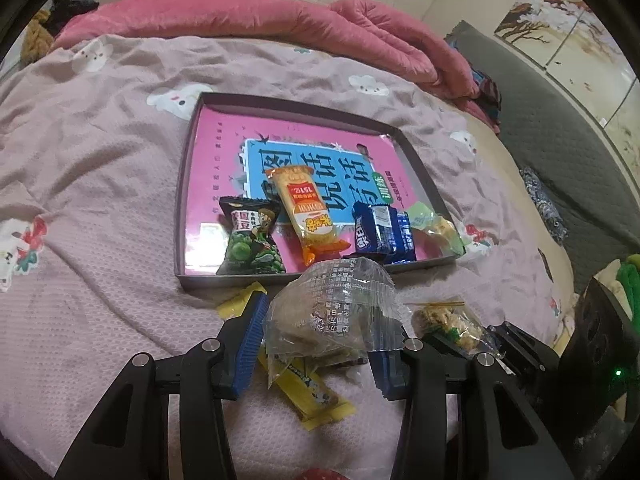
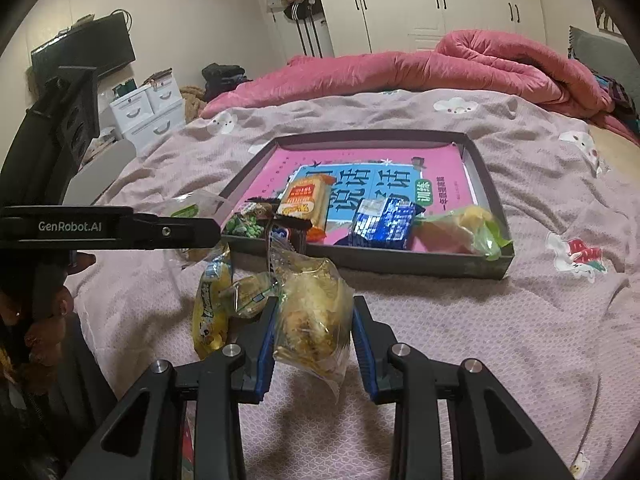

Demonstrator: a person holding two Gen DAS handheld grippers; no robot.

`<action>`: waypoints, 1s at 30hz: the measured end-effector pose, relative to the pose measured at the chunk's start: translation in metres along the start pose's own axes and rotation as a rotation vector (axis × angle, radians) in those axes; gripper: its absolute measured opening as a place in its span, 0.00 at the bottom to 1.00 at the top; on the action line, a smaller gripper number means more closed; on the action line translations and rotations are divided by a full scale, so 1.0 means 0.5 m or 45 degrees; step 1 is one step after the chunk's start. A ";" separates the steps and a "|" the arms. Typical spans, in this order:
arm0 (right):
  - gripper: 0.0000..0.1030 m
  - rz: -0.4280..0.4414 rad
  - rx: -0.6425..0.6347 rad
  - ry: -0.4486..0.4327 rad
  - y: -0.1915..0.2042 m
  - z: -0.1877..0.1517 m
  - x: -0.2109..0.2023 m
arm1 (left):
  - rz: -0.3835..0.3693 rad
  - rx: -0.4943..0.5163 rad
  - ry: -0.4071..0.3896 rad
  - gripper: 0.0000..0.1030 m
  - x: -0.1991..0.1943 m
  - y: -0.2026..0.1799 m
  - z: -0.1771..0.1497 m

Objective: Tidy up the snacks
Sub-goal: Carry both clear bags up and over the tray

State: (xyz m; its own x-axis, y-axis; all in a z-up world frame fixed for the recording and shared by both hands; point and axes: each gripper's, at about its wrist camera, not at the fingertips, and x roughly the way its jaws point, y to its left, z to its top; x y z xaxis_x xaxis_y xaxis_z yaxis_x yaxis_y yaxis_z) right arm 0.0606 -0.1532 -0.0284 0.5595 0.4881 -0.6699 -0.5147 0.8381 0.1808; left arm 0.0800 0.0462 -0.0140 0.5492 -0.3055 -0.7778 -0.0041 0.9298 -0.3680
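Note:
A shallow grey box [image 1: 181, 184] [image 2: 492, 184] with a pink book inside lies on the bed. It holds a green pea packet [image 1: 250, 240], an orange cracker pack [image 1: 306, 212] [image 2: 306, 198], a blue Oreo pack [image 1: 386, 232] [image 2: 384, 222] and a pale green pack [image 1: 436, 226] [image 2: 464, 232]. My left gripper [image 1: 320, 320] is shut on a clear-wrapped pastry [image 1: 332, 312], just in front of the box. My right gripper [image 2: 314, 324] is shut on another clear-wrapped snack [image 2: 312, 316]. A yellow packet [image 1: 312, 396] [image 2: 210, 312] lies on the sheet.
The pink patterned bedsheet [image 1: 100, 200] [image 2: 520, 320] covers the bed; a rolled pink quilt [image 1: 280, 20] [image 2: 480, 64] lies at the back. The left gripper's body [image 2: 108, 226] crosses the right view at left. A small wrapped snack [image 2: 250, 294] lies beside the yellow packet. White drawers [image 2: 148, 112] stand beyond the bed.

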 end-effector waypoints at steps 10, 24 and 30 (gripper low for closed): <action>0.34 -0.011 0.033 -0.058 -0.016 0.016 -0.022 | 0.036 -0.021 -0.059 0.47 -0.041 0.007 0.008; 0.34 -0.041 0.047 -0.149 -0.037 0.038 -0.059 | 0.058 -0.036 -0.116 0.47 -0.074 0.000 0.028; 0.34 -0.065 0.055 -0.181 -0.047 0.049 -0.069 | 0.059 -0.046 -0.139 0.47 -0.082 -0.002 0.041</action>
State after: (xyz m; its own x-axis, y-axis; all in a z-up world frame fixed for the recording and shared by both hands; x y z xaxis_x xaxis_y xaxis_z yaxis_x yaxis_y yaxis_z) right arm 0.0693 -0.1840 0.0079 0.6720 0.4716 -0.5709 -0.4566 0.8709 0.1820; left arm 0.0743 0.0619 0.0286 0.6356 -0.2360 -0.7350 -0.0605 0.9340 -0.3522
